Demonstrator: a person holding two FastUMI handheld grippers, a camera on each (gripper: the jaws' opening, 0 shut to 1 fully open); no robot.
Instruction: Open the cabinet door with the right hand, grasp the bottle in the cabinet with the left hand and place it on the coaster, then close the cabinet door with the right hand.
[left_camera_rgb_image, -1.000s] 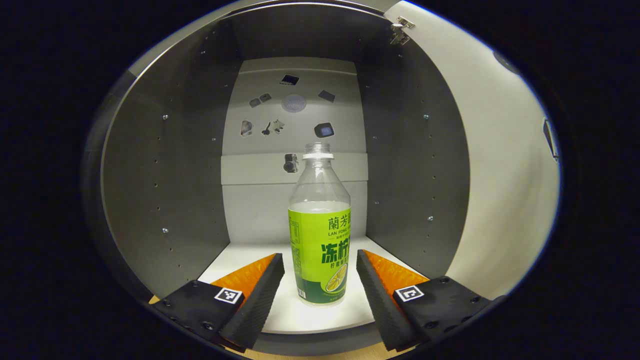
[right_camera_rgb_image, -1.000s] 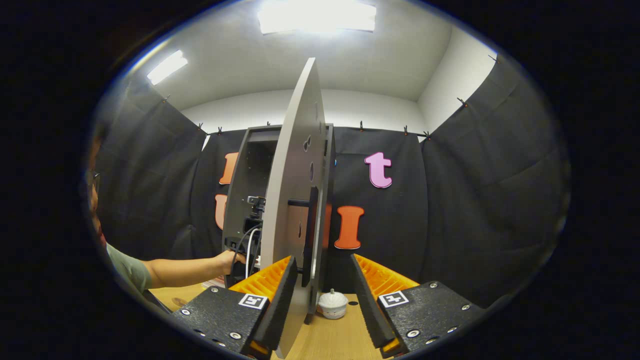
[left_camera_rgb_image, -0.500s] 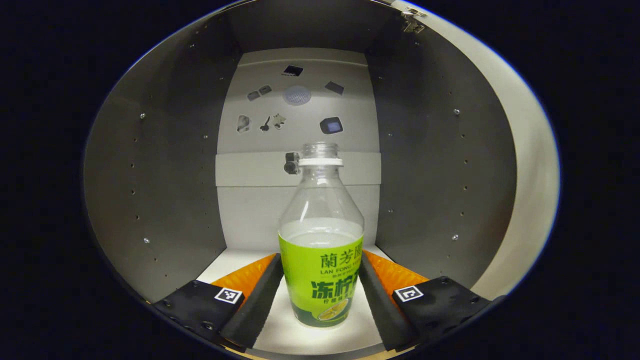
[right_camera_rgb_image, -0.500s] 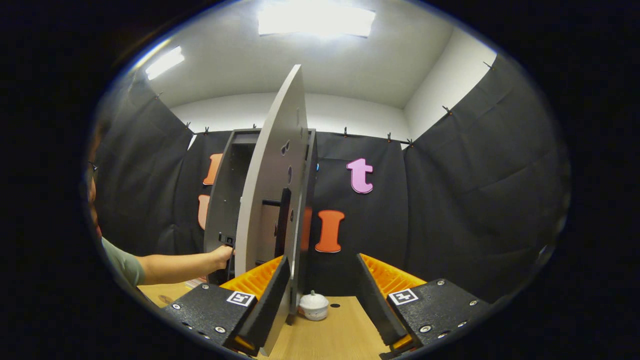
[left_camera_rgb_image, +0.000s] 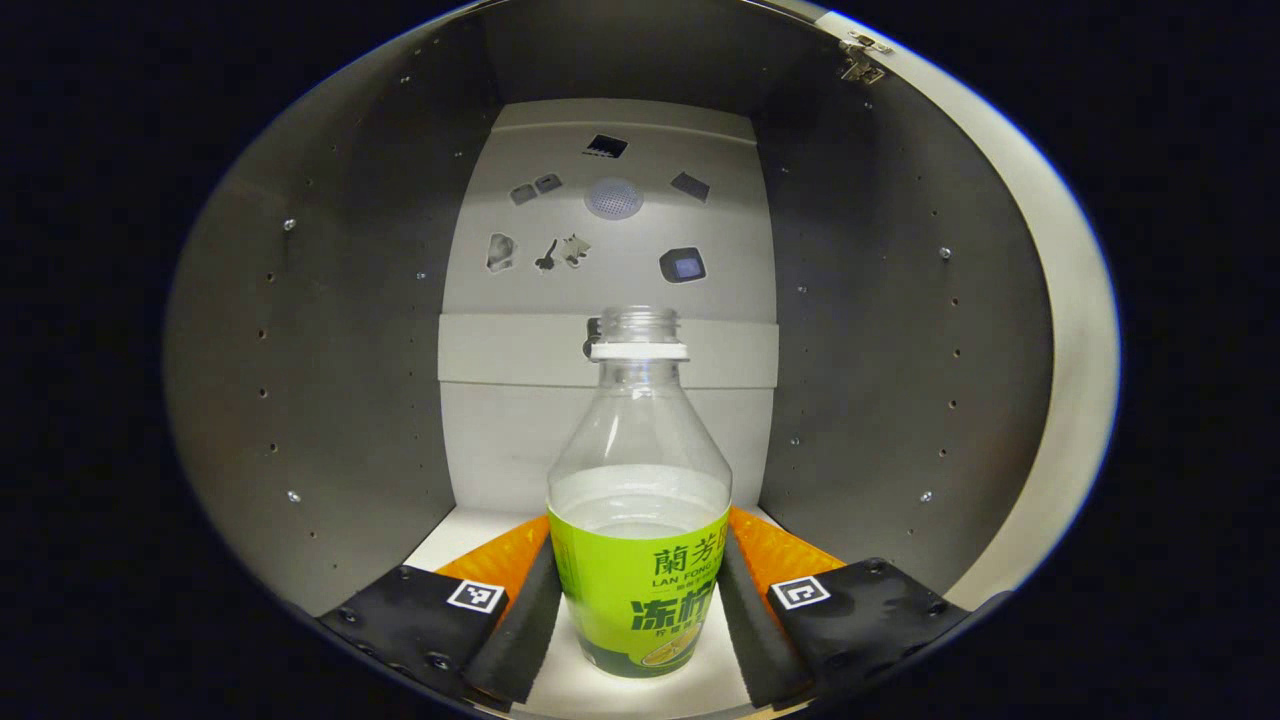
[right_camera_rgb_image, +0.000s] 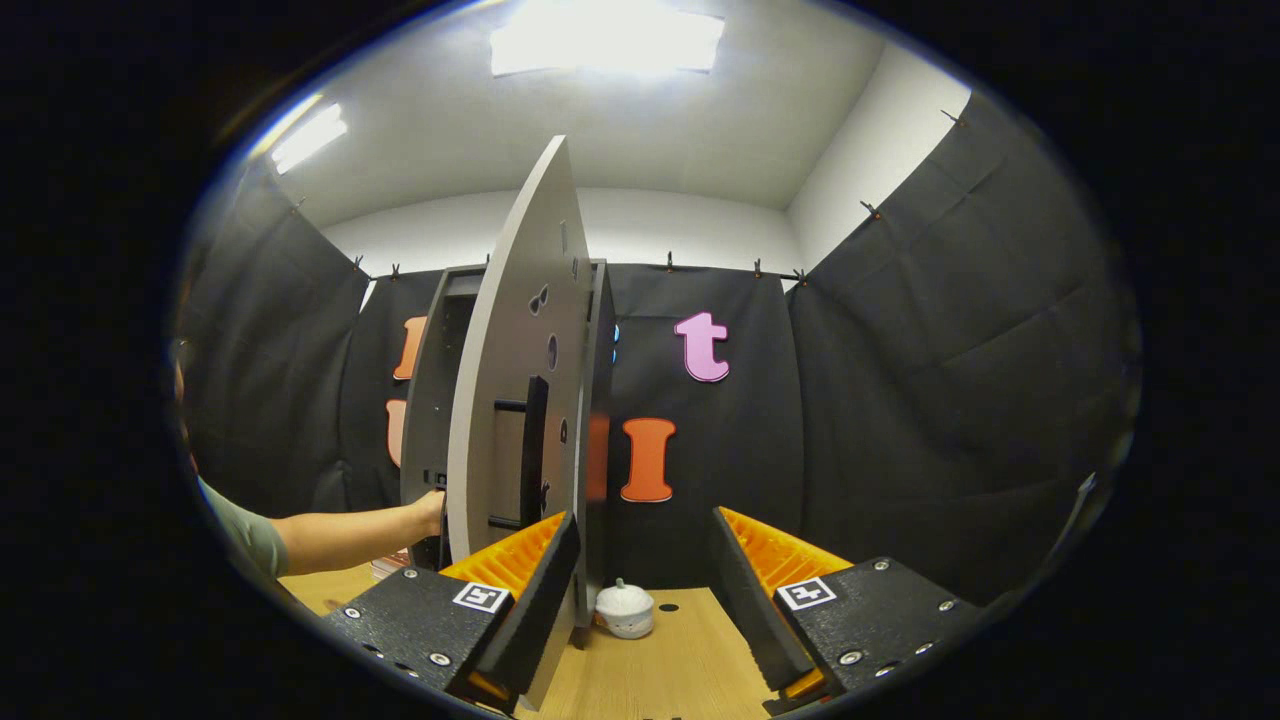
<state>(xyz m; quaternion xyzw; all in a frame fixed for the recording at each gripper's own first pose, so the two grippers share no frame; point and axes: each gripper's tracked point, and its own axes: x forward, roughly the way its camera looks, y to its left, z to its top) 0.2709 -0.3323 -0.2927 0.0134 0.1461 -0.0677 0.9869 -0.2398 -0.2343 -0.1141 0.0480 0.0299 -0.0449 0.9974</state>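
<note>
A clear bottle (left_camera_rgb_image: 640, 520) with a green label and no cap stands on the white shelf (left_camera_rgb_image: 455, 525) inside the grey cabinet, partly filled with liquid. My left gripper (left_camera_rgb_image: 640, 610) is closed around its lower body, one finger against each side of the label. In the right gripper view the cabinet door (right_camera_rgb_image: 510, 400) stands swung open, edge-on, with its dark bar handle (right_camera_rgb_image: 533, 440) facing me. My right gripper (right_camera_rgb_image: 640, 575) is open and holds nothing; the door's lower edge is just beside its left finger (right_camera_rgb_image: 540, 590).
A person's forearm (right_camera_rgb_image: 340, 530) reaches into the cabinet from the left. A small white lidded jar (right_camera_rgb_image: 624, 610) sits on the wooden table (right_camera_rgb_image: 690, 660) near the door's foot. The cabinet's side walls (left_camera_rgb_image: 330, 380) and open door (left_camera_rgb_image: 1065, 330) flank the bottle.
My left gripper moved deeper into the cabinet and its fingers closed in onto the bottle's sides. The right gripper drifted right, away from the door, staying open.
</note>
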